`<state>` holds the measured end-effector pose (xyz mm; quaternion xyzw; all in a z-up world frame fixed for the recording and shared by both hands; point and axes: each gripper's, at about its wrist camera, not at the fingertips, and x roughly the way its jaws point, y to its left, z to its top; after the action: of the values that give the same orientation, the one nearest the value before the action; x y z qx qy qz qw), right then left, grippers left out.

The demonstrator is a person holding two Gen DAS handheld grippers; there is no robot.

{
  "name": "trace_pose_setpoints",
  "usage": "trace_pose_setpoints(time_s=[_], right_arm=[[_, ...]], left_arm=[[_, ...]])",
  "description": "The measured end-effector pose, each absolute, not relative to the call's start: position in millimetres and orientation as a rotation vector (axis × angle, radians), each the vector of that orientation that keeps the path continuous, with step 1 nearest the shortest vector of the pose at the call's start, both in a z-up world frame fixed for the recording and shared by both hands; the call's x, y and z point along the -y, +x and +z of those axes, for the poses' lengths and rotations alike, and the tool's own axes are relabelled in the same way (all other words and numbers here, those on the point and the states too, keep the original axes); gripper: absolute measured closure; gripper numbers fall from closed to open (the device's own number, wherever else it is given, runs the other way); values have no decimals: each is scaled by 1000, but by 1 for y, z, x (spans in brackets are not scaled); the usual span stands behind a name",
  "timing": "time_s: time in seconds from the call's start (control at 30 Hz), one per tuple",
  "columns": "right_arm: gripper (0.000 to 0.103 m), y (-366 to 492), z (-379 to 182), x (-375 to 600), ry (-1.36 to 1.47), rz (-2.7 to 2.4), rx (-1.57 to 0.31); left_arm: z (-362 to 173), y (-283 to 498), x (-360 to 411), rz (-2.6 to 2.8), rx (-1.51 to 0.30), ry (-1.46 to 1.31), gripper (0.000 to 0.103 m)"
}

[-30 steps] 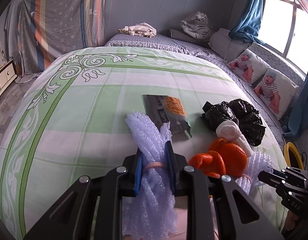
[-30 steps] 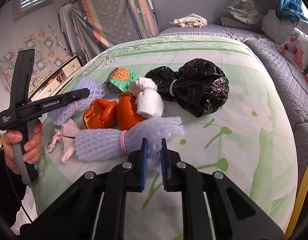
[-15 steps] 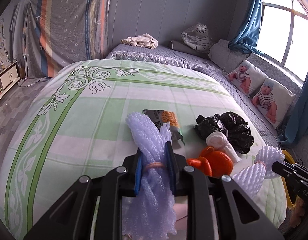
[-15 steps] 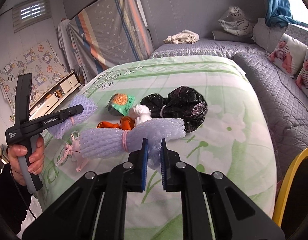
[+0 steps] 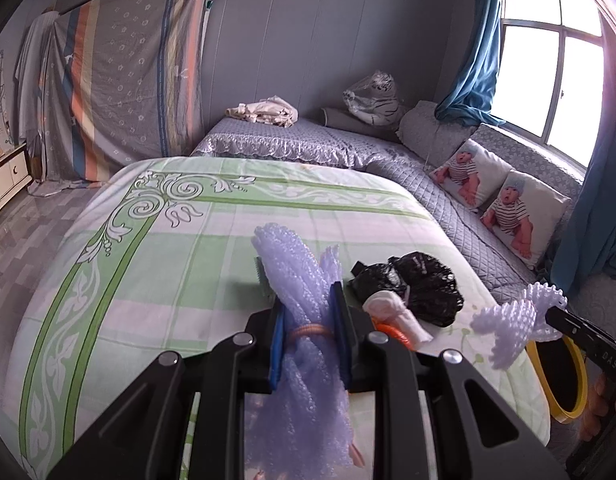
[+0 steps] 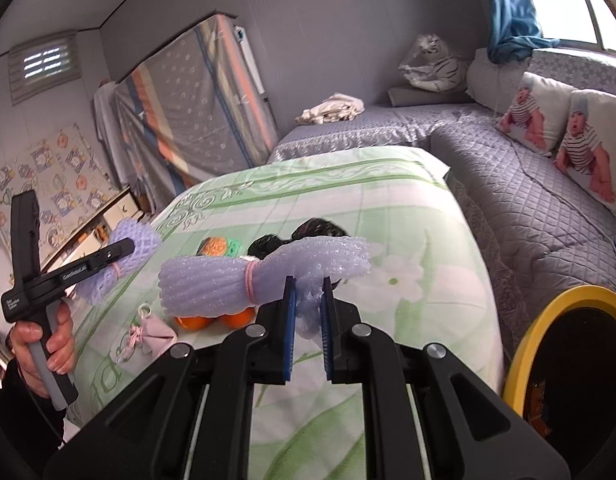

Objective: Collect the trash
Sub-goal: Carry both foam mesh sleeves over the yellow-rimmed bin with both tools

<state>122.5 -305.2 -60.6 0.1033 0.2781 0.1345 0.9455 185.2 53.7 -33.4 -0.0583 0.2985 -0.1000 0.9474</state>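
Note:
My left gripper (image 5: 308, 308) is shut on a lilac foam net bundle (image 5: 296, 268) tied with an orange band and holds it above the green bedspread (image 5: 148, 264). My right gripper (image 6: 307, 292) is shut on a second lilac foam net bundle (image 6: 244, 276) tied with a pink band, lifted above the bed; it also shows in the left wrist view (image 5: 512, 320). On the bed lie a black plastic bag (image 5: 420, 284), a white tissue wad (image 5: 392, 312), orange peel (image 6: 216, 320), a green snack wrapper (image 6: 220, 246) and a pink pouch (image 6: 152, 332).
A yellow-rimmed bin (image 6: 564, 360) stands on the floor at the right of the bed, also visible in the left wrist view (image 5: 560, 384). A grey quilted bed (image 6: 508, 184) with baby-print pillows (image 6: 564, 128) lies beyond. A cabinet (image 5: 8, 172) stands far left.
Both grippers have risen away from the bed with their foam nets held. The trash pile looks smaller and lower, and the yellow bin has come into view on the right.

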Motion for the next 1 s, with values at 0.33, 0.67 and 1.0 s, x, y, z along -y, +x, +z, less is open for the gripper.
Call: trace_pose_setpoints(time_s=[0.33, 0.67, 1.0], right_arm=[[93, 97, -38, 348, 264, 189, -477], [93, 63, -18, 393, 319, 82, -370], [93, 36, -13, 440, 341, -70, -298]], left_arm=[[-8, 170, -28, -273, -561, -114, 83], [7, 158, 14, -385, -534, -103, 83], [17, 153, 71, -524, -522, -80, 83]])
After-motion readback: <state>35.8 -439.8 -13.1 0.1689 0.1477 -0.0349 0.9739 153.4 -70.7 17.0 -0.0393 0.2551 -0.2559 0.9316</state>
